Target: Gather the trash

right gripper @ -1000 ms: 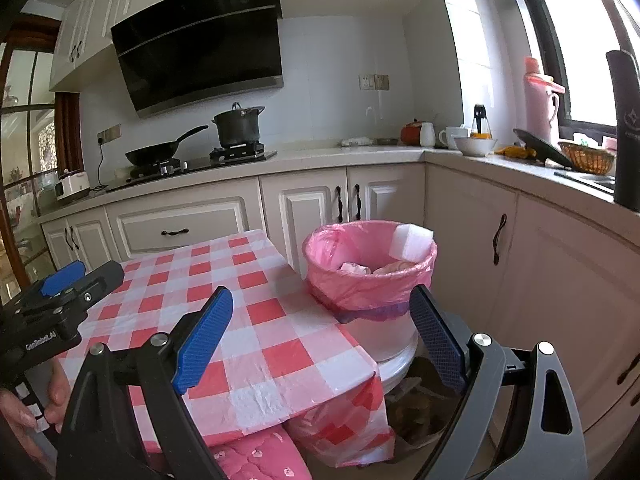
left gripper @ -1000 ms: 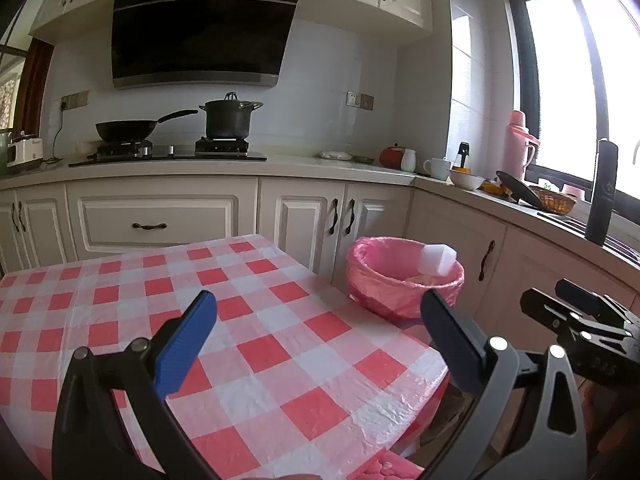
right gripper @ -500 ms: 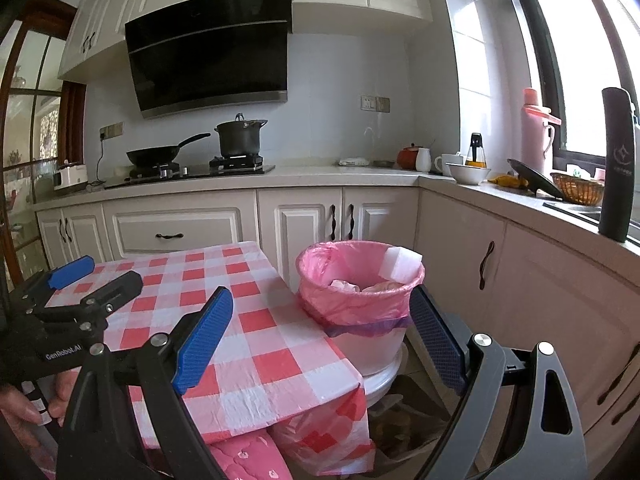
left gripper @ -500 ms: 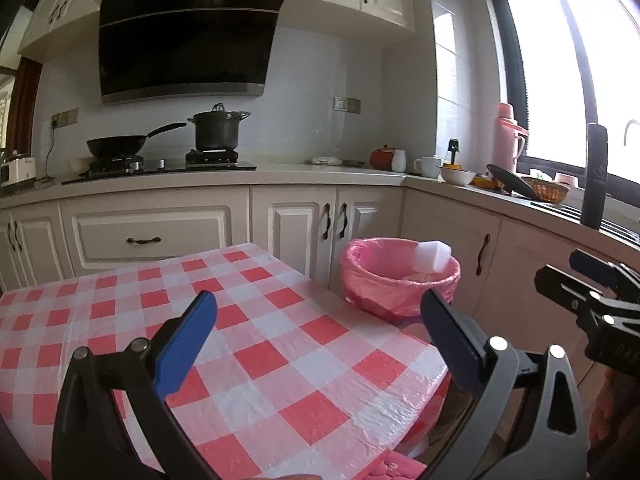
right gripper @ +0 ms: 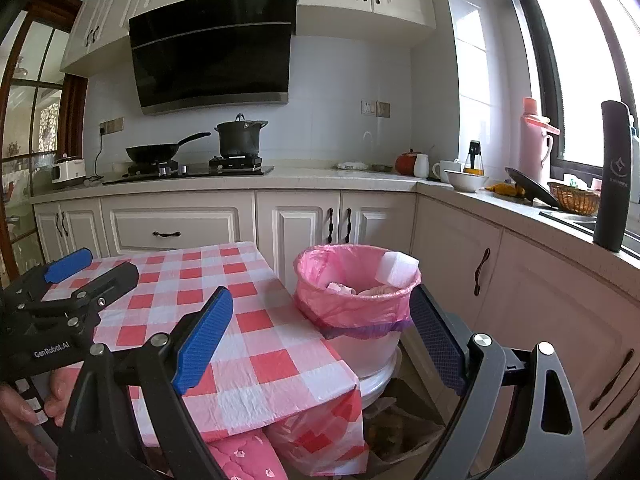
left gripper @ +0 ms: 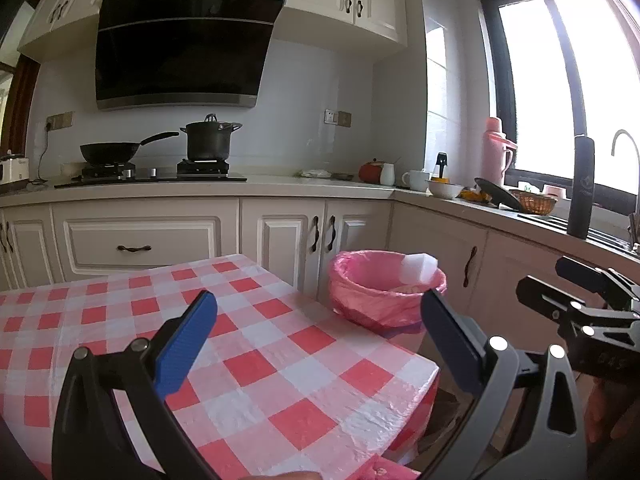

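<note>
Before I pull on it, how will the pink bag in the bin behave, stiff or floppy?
The pink bag is probably floppy: its film is crinkled and folds loosely over the bin rim. It likely tears easily, being thin. It should be light, since only a white block and some scraps show inside, though deeper contents are hidden.

Table [left gripper: 280,380] under a red-and-white checked plastic cloth [right gripper: 256,344], cloth corner hanging over the edge

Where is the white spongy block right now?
The white block leans inside the pink-lined trash bin, against its right rim, just past the checkered table's far right corner.
</note>
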The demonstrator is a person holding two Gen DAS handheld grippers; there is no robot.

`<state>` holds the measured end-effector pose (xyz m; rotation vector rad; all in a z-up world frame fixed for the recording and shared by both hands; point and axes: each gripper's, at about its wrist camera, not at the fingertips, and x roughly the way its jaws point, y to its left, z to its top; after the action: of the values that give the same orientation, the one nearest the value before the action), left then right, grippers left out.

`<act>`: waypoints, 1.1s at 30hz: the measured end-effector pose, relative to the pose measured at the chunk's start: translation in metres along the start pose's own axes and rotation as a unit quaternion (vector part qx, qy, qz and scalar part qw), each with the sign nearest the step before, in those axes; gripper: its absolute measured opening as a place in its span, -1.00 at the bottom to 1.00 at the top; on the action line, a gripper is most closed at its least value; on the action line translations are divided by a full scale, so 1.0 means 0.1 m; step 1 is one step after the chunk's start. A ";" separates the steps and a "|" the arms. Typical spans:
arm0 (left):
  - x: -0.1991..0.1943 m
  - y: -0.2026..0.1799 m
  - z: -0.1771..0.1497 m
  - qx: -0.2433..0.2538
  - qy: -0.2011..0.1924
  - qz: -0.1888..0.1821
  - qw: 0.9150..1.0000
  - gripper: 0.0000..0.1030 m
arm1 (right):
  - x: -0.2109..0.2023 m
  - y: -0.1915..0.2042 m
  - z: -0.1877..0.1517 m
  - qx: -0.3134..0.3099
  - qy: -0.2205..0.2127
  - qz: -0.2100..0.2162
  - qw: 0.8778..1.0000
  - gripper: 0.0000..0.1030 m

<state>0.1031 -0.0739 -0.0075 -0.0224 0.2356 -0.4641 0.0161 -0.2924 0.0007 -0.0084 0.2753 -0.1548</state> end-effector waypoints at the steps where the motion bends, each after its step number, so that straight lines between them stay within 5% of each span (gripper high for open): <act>1: 0.00 0.00 0.00 -0.001 -0.001 0.000 1.000 0.91 | 0.00 -0.01 0.01 0.001 -0.001 0.000 1.000 0.64; 33: 0.00 -0.05 -0.06 0.009 -0.022 0.007 1.000 0.91 | 0.08 -0.07 -0.06 0.017 0.014 0.000 1.000 0.64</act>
<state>0.0993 -0.0777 -0.0127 -0.0133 0.1877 -0.4510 0.0213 -0.3004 -0.0070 0.0275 0.3006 -0.1588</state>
